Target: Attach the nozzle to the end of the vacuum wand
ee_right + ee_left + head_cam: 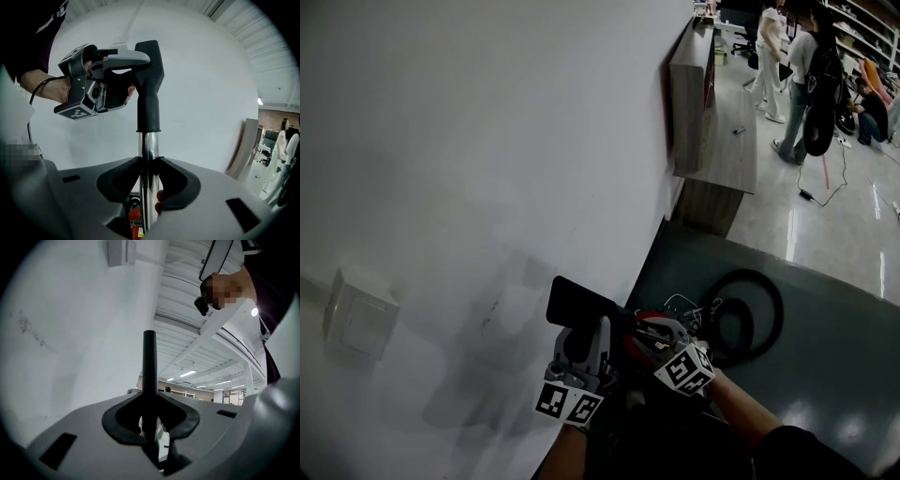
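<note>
The black nozzle (149, 93) sits on the top end of the chrome vacuum wand (149, 159), its collar over the tube. My right gripper (149, 187) is shut on the wand just below that collar, and the wand stands upright. My left gripper (136, 75) is shut on the nozzle's flat upper part. In the left gripper view the nozzle (149, 376) shows edge-on as a thin black blade between the pads of that gripper (151, 427). In the head view the nozzle (581, 302) is above both grippers, the left one (581, 352) and the right one (645, 345), close to the white wall.
A white wall with a switch box (358, 314) fills the left. A black hose loop (750, 314) lies on the dark floor to the right, beside the red vacuum body (652, 328). A wooden cabinet (712, 103) and people (802, 75) are far back.
</note>
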The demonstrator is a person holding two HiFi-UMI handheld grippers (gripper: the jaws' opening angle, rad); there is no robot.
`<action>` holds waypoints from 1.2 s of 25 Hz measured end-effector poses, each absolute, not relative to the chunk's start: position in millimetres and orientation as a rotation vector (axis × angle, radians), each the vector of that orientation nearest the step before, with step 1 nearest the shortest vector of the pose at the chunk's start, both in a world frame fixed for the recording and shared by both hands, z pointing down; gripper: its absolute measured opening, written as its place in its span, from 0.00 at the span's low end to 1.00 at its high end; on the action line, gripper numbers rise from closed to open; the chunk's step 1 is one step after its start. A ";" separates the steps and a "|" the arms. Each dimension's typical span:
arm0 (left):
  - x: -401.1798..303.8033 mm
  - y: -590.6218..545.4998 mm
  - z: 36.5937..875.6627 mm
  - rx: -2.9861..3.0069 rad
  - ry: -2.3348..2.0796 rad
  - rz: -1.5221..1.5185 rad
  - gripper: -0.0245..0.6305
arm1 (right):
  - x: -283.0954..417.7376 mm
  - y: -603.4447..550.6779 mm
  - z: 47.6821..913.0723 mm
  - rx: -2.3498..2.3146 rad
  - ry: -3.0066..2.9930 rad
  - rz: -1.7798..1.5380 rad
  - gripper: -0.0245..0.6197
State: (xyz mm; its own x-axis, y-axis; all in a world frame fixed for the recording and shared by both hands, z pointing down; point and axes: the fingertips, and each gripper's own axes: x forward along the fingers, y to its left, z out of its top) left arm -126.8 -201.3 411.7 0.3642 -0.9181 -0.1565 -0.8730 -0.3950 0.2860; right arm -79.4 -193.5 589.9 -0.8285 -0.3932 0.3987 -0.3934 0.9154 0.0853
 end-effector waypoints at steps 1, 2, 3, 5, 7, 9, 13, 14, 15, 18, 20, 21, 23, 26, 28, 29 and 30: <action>-128.3 -201.6 412.0 2.458 -1.643 -0.433 0.17 | -80.7 -193.7 589.9 0.574 -2.661 -0.002 0.26; -129.3 -202.6 412.3 2.457 -1.649 -0.425 0.17 | -81.2 -194.8 589.6 0.579 -2.662 -0.004 0.26; -130.1 -203.7 412.6 2.453 -1.655 -0.418 0.17 | -81.4 -196.2 589.1 0.586 -2.662 -0.006 0.26; -132.8 -205.6 413.5 2.429 -1.680 -0.420 0.17 | -81.8 -198.7 588.9 0.602 -2.657 -0.005 0.26; -135.2 -206.4 414.6 2.384 -1.732 -0.430 0.17 | -82.1 -199.8 589.5 0.624 -2.644 -0.002 0.26; -138.2 -206.3 416.1 2.313 -1.814 -0.448 0.17 | -81.9 -201.0 590.4 0.667 -2.623 -0.001 0.26; -142.0 -204.8 418.7 2.173 -1.977 -0.460 0.16 | -83.5 -203.4 585.1 0.748 -2.586 0.018 0.26; -139.6 -205.3 418.5 2.186 -1.967 -0.446 0.16 | -83.5 -203.2 584.2 0.747 -2.587 0.022 0.26; -136.8 -206.4 418.4 2.219 -1.926 -0.431 0.16 | -82.7 -203.1 584.4 0.737 -2.594 0.024 0.26; -132.3 -212.6 418.8 2.341 -1.730 -0.399 0.16 | -80.2 -203.8 588.1 0.672 -2.619 0.025 0.26; -128.4 -215.2 418.8 2.423 -1.628 -0.340 0.16 | -80.8 -203.2 591.0 0.616 -2.633 0.024 0.26; -126.0 -216.0 418.6 2.459 -1.591 -0.305 0.16 | -81.8 -202.5 591.8 0.593 -2.637 0.023 0.26; -125.4 -217.5 418.5 2.488 -1.558 -0.277 0.16 | -84.1 -202.3 592.6 0.568 -2.641 0.025 0.26; -131.4 -217.1 419.2 2.464 -1.586 -0.292 0.17 | -88.7 -201.9 593.3 0.557 -2.645 0.026 0.26; -134.2 -217.8 419.4 2.449 -1.613 -0.295 0.17 | -91.1 -202.5 593.3 0.560 -2.650 0.023 0.26; -134.9 -218.6 420.3 2.443 -1.626 -0.290 0.17 | -92.2 -203.1 593.1 0.561 -2.652 0.020 0.26; -135.1 -219.4 422.4 2.435 -1.639 -0.283 0.17 | -93.6 -203.7 592.6 0.561 -2.655 0.017 0.26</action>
